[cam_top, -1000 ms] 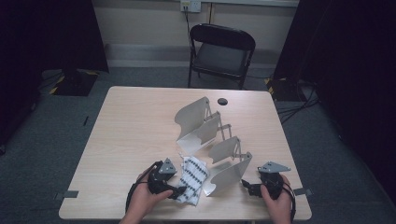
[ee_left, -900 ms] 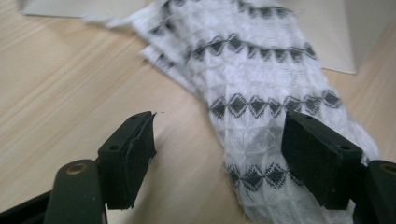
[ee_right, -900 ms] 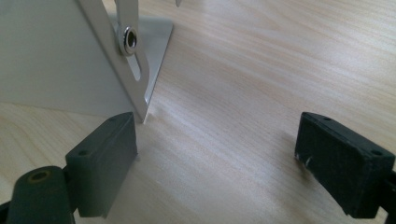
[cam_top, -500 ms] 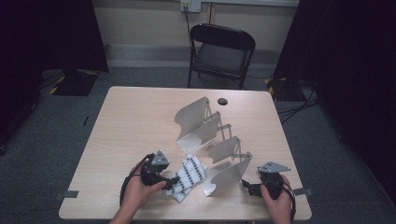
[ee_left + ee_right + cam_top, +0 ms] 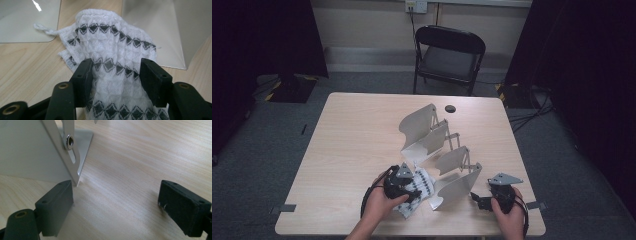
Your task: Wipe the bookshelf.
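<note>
A white cloth (image 5: 421,186) with rows of black diamonds lies crumpled near the table's front edge, against a white hinged folding board (image 5: 427,131). My left gripper (image 5: 414,193) lies low on the table. Its jaws have just been closing, and the cloth (image 5: 112,47) is bunched between them. In the left gripper view both pads (image 5: 83,75) press into the fabric, so the left gripper (image 5: 116,68) is shut on it. My right gripper (image 5: 478,201) rests at the front right. The right gripper (image 5: 117,197) stands wide open over bare wood, beside a corner of the board (image 5: 30,152).
The board's panels stand tilted up in the middle of the table (image 5: 352,135), and one panel (image 5: 155,30) rises just behind the cloth. A small black disc (image 5: 450,108) lies at the far edge. A black folding chair (image 5: 449,55) stands beyond the table.
My left hand drew a little to the left, then pushed right into the cloth, which now sits bunched at its jaws. The right hand has stayed put.
</note>
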Demonstrator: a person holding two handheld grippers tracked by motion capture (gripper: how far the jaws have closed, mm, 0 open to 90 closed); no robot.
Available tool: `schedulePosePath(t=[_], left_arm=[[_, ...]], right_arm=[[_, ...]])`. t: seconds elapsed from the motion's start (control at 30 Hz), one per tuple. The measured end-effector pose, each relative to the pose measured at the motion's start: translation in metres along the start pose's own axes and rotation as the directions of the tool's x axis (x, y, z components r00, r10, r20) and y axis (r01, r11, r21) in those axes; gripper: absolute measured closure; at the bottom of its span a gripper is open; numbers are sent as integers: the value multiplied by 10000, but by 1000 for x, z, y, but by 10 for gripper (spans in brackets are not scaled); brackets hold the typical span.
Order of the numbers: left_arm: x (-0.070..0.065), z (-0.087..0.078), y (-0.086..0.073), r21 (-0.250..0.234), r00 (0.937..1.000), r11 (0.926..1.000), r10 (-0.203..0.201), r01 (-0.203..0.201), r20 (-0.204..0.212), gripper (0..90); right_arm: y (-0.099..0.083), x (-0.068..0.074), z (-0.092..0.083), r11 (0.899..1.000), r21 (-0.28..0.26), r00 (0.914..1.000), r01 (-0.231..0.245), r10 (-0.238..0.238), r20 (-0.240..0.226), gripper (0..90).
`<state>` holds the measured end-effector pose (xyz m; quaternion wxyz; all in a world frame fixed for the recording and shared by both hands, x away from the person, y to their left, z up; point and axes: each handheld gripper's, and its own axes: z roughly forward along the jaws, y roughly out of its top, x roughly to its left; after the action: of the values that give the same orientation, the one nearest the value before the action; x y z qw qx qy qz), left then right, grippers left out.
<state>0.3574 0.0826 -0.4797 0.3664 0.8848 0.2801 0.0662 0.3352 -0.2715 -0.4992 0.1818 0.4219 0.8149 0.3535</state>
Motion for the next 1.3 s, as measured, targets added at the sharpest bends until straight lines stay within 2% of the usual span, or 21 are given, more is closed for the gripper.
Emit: schedulePosePath(t=[0.07,0.1,0.2,0.27,0.3,0.37,0.5,0.57,0.67,0.8,0.93,1.0,1.13,1.2,1.3], left_arm=[[-2,0,1,110,9999,9999,87,-89,135,533],[-2,0,1,110,9999,9999,87,-89,135,543],[-6,2,6,131,9985,9997,190,-197,511,579],[-8,2,10,133,9979,9994,297,-305,584,582],[-12,5,15,-66,9963,9993,383,-379,772,599],[-18,10,20,-151,9931,9990,432,-418,1087,606],[-26,19,24,-39,9909,9985,552,-552,1227,610],[-28,22,26,35,9906,9982,586,-595,1235,625],[-28,27,28,-138,9923,9995,296,-282,1201,616],[-27,29,31,-92,9923,9992,398,-390,1177,615],[-29,37,37,-274,9924,9993,297,-266,1192,615],[-30,39,39,-187,9920,9991,409,-389,1199,608],[-29,37,38,-285,9922,9989,396,-365,1185,565],[-25,30,35,-430,9955,9986,335,-298,881,468],[-21,21,31,-430,9978,9987,282,-256,607,432]], right_arm=[[0,0,0,10000,0,10000,10,-10,-11,123],[0,0,0,10000,0,10000,10,-10,-11,123],[0,0,0,10000,-4,10000,24,-24,-21,123],[0,0,0,10000,-2,10000,33,-33,-28,123],[0,0,1,10000,-8,10000,40,-40,-23,123],[0,0,1,10000,-7,10000,37,-37,-25,123],[0,0,1,10000,-7,10000,37,-37,-26,123],[0,0,0,10000,4,10000,41,-41,-32,123],[0,0,1,10000,-7,10000,35,-35,-26,123],[1,0,1,10000,-1,10000,43,-43,-34,123],[1,0,1,10000,-4,10000,51,-51,-34,123],[1,0,1,10000,-4,10000,49,-49,-34,123],[1,0,1,10000,-5,10000,52,-52,-34,123],[1,0,1,10000,-3,10000,49,-49,-33,123],[1,0,1,10000,-4,10000,50,-50,-34,123]])
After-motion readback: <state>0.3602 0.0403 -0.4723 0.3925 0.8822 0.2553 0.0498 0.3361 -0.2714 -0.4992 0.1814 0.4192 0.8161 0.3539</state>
